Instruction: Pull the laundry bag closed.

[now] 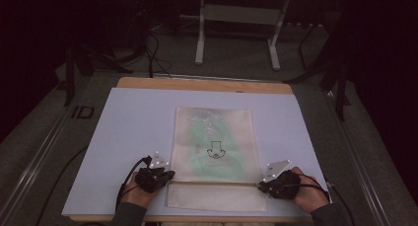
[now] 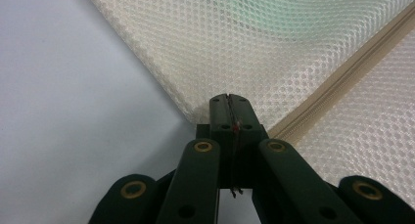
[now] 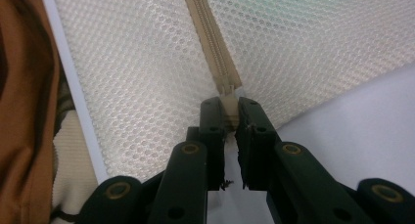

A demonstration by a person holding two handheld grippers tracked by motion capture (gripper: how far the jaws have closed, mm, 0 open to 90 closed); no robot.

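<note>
A pale sheet [image 1: 128,137] covers most of the wooden table [image 1: 204,84], and both grippers rest on it near the person's edge. Between the two grippers lies a cream mesh bag [image 1: 214,147], flat, with something green showing faintly through its weave and a small dark mark near its middle. A beige zipper [image 1: 217,183] crosses the bag from one gripper to the other, parting the large panel beyond the jaws from a narrow strip on the person's side of them.

The left gripper [image 1: 165,175] sits at the bag's left edge, level with the zipper. In the left gripper view its jaws are pressed together with no visible gap, and their tips touch the mesh edge [image 2: 195,106] just beside the zipper [image 2: 342,82], which runs off to the upper right of the jaws. Whether any fabric is pinched between them cannot be told.

The right gripper [image 1: 263,185] sits at the bag's right edge. In the right gripper view its jaws are drawn narrow around the zipper end [image 3: 229,111], which lies between the tips, while the zipper band [image 3: 210,38] stretches straight ahead of them. Mesh [image 3: 137,87] spreads to both sides of the jaws, and the pale sheet [image 3: 352,131] lies to their right.
</note>
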